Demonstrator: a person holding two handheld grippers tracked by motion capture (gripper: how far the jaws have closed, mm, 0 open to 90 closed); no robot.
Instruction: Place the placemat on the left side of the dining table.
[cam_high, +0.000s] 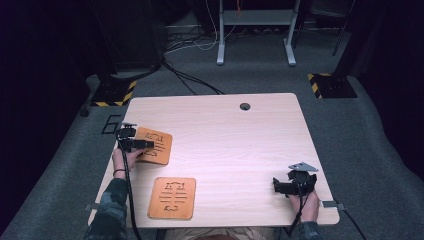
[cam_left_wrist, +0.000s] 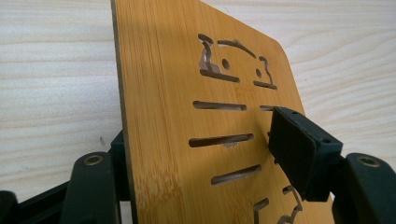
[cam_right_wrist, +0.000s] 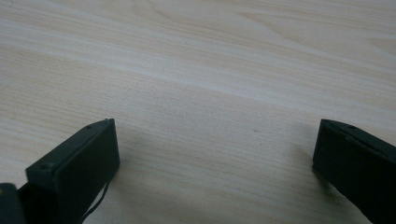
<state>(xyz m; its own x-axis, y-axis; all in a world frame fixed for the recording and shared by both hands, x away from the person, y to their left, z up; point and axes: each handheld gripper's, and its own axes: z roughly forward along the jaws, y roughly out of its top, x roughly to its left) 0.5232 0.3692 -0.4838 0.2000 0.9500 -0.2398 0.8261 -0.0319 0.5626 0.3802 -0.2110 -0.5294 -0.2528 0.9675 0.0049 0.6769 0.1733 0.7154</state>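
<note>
- High view: the left claw (cam_high: 142, 144) grips the near-left edge of a slotted wooden board (cam_high: 156, 145) at the left side of the table (cam_high: 235, 150). A second wooden board (cam_high: 172, 197) lies flat near the front edge, well apart. The right claw (cam_high: 276, 186) rests low at the table's right front.
- Left gripper view: the jaws pinch the slotted wooden board, which stands tilted on edge between them above the table.
- Right gripper view: the jaws are spread wide over bare table.
</note>
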